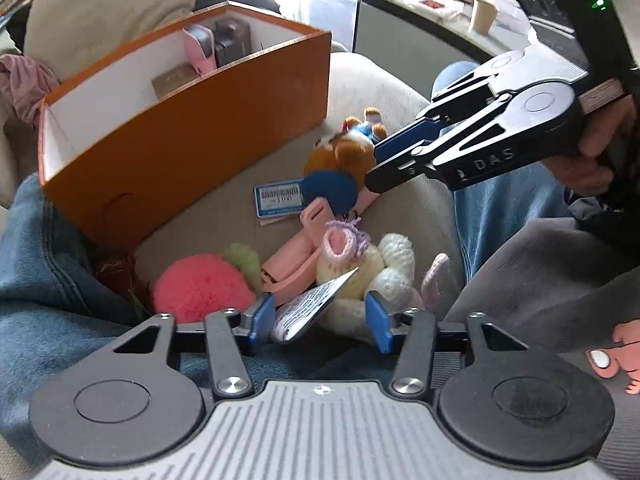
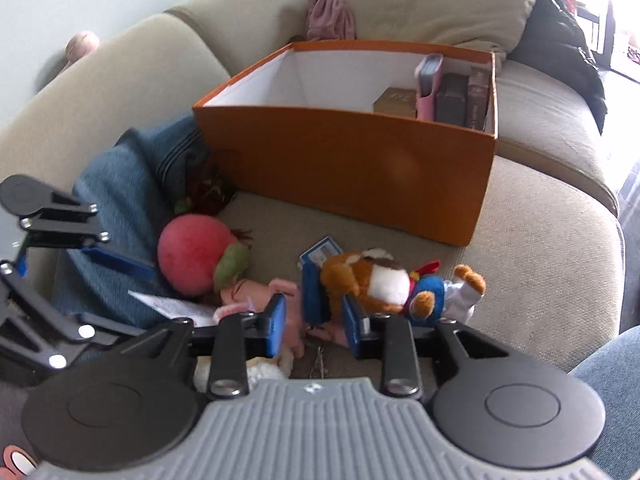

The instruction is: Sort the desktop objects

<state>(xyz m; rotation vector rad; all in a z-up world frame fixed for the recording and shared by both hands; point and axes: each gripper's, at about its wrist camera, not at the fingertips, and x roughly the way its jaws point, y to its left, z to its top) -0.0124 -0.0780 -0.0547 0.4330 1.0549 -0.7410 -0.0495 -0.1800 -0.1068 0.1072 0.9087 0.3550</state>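
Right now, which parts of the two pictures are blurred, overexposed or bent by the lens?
Left wrist view: the orange box has a smeared rim, the window area behind is washed out, and the box edges curve from the fisheye. Right wrist view: the left hand-held gripper is blurred, the brown plush is soft, and glare whitens the far right edge.

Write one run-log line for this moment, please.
left gripper: open, over white knitted toy | right gripper: open, at brown plush | orange box: holds few items

left tongs parted, right tongs parted
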